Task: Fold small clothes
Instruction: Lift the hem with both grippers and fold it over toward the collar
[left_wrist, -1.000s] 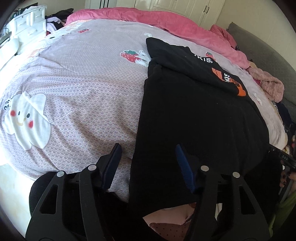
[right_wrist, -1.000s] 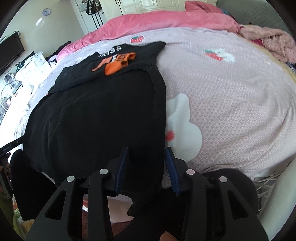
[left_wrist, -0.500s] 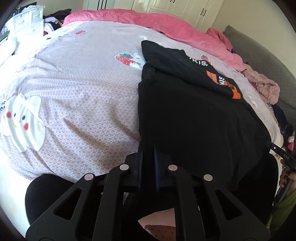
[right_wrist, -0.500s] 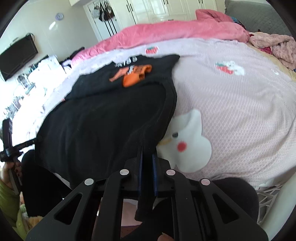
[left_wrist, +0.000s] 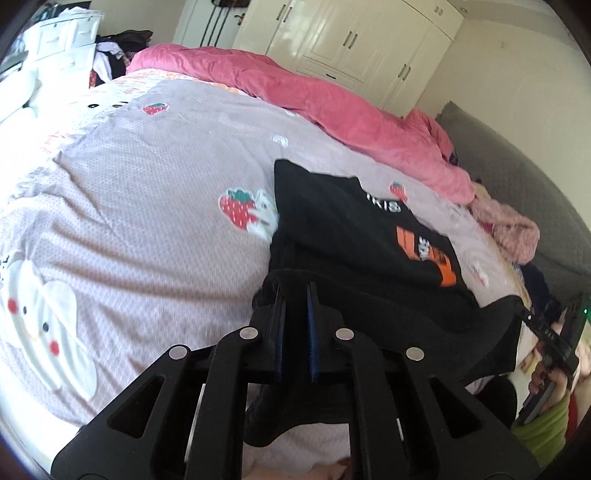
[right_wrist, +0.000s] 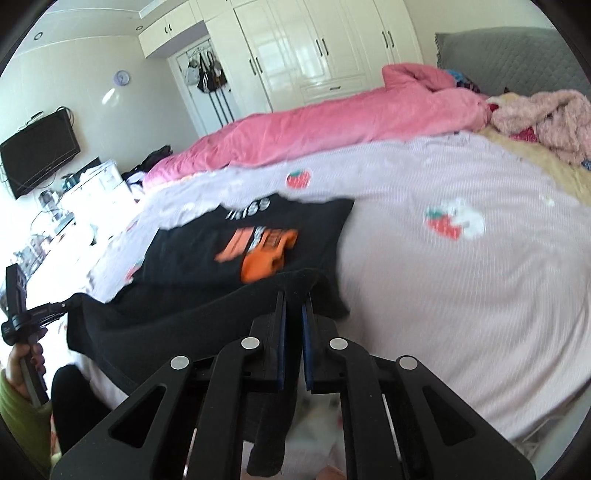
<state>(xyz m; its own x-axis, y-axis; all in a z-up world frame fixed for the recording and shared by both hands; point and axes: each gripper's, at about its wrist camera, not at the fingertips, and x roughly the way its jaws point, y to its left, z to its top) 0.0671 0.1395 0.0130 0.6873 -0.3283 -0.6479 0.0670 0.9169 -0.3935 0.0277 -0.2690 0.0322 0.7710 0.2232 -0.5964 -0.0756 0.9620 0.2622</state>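
Now both the left gripper (left_wrist: 294, 295) and the right gripper (right_wrist: 293, 304), open a moment ago, are clamped on the black T-shirt's (left_wrist: 354, 236) near hem, lifting it off the bedspread (left_wrist: 155, 206) to fold toward its orange print

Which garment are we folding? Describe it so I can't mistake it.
On the lilac strawberry-print bedspread, below the rolled pink duvet, lies a black T-shirt. It alone is black with an orange chest print, unlike the fluffy pink clothes by the headboard.
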